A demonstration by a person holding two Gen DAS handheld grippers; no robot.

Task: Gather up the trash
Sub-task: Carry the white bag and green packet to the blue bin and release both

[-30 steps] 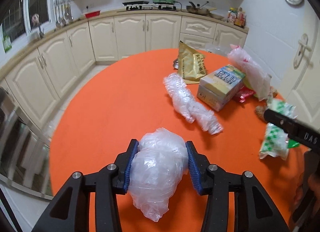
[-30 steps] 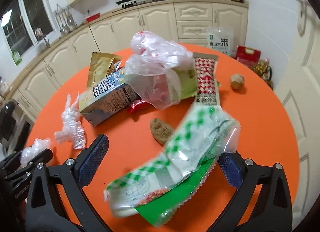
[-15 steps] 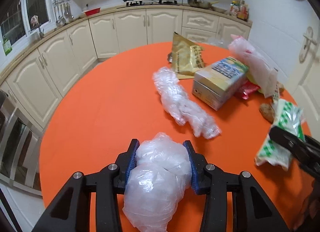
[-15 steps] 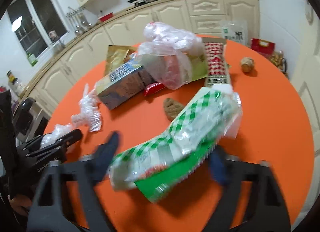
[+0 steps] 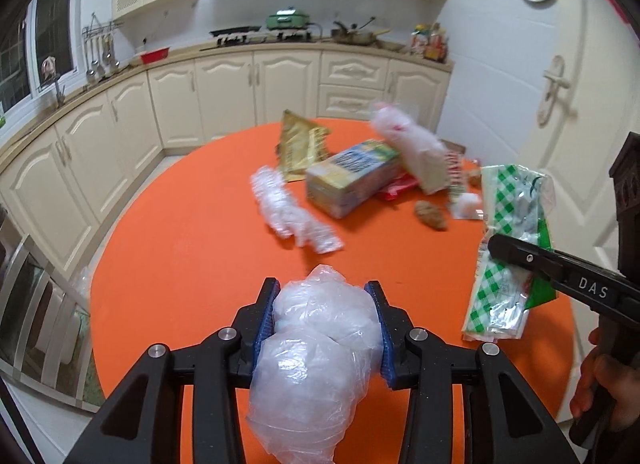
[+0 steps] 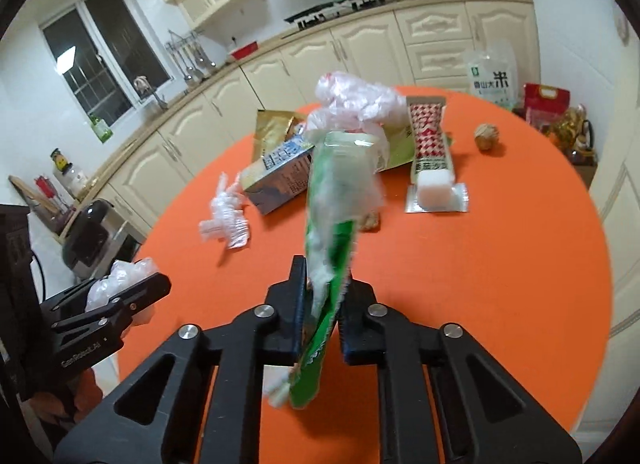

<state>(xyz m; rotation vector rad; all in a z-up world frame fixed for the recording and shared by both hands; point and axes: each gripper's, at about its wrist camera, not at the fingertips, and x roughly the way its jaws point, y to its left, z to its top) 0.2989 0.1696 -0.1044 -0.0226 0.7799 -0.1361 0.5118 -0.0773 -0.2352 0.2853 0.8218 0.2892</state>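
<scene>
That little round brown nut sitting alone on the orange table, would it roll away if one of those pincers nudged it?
Probably. The nut looks nearly round and rests free on the flat orange table, touching nothing, so a sideways nudge would likely send it rolling. It looks hard-shelled, so a squeeze should not crush it, though a rounded surface might slip from flat pads. It is probably light.

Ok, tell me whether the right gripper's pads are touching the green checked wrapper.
Touching. The right wrist view shows the right gripper with its jaws closed on the green checked wrapper, pads pressing both sides.
</scene>
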